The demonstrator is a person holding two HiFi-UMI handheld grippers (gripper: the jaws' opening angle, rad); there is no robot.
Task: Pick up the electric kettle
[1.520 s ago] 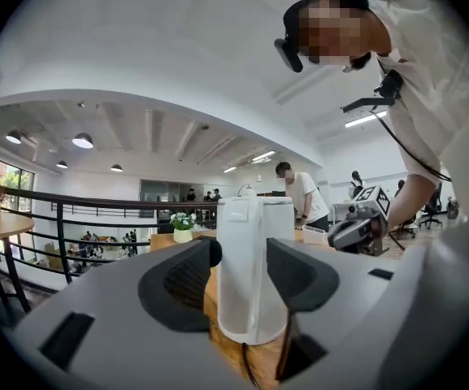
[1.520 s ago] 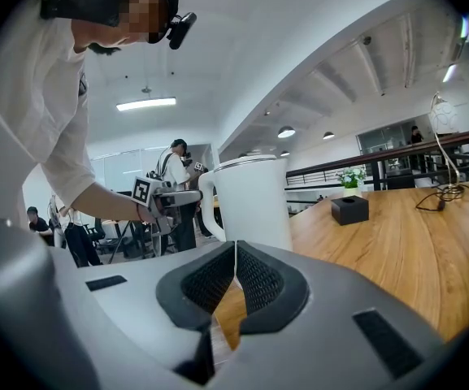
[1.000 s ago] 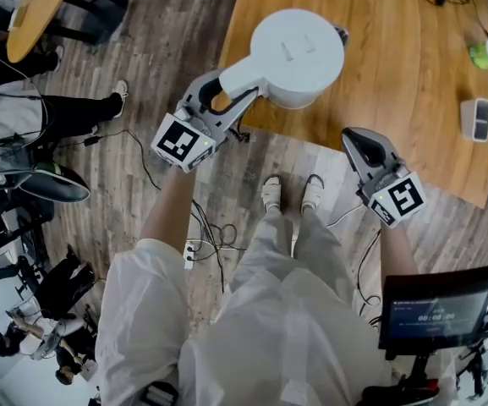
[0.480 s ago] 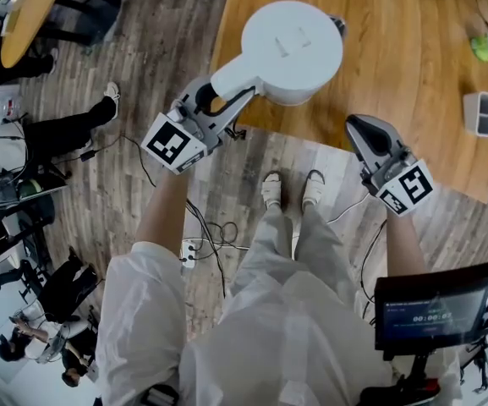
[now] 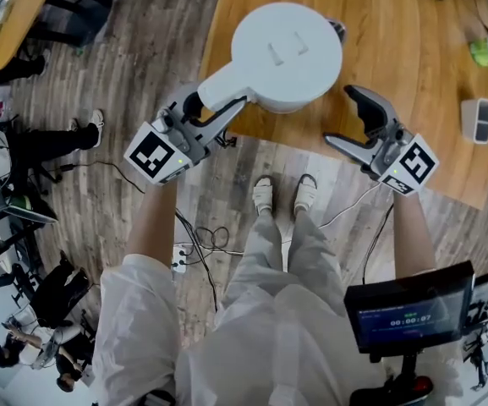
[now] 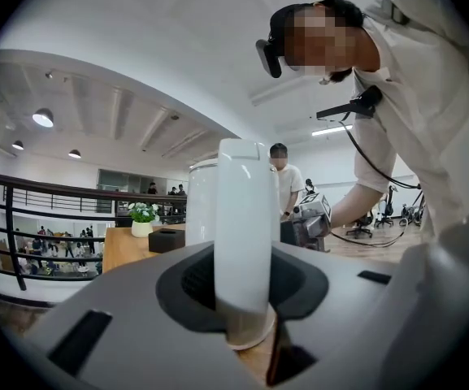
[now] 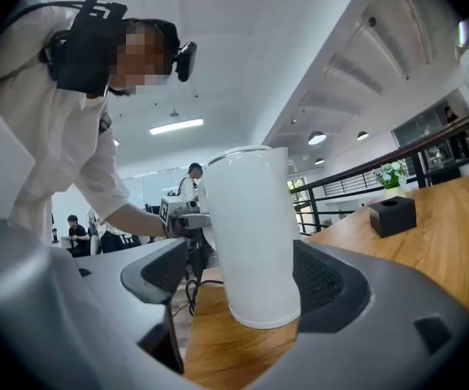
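The white electric kettle [image 5: 286, 53] stands near the front edge of the wooden table [image 5: 413, 66], its handle [image 5: 222, 91] reaching out toward the lower left. My left gripper [image 5: 203, 110] is shut on that handle; its jaws have just been closing, and in the left gripper view the handle [image 6: 242, 226] fills the gap between the pads. My right gripper [image 5: 345, 117] is just right of the kettle body. Its jaws have just been opening and stand wide. The right gripper view has the kettle [image 7: 254, 242] straight ahead of the right gripper [image 7: 249, 291], untouched by the pads.
On the table's right side lie a green object [image 5: 485, 53] and a small grey device [image 5: 478, 118]; a black box [image 7: 393, 215] sits farther back. Cables [image 5: 201, 239] trail on the wooden floor by my feet. A screen [image 5: 408, 315] hangs at lower right.
The left jaws closed onto the kettle handle. The right gripper, shut before, swung toward the kettle and opened its jaws wide.
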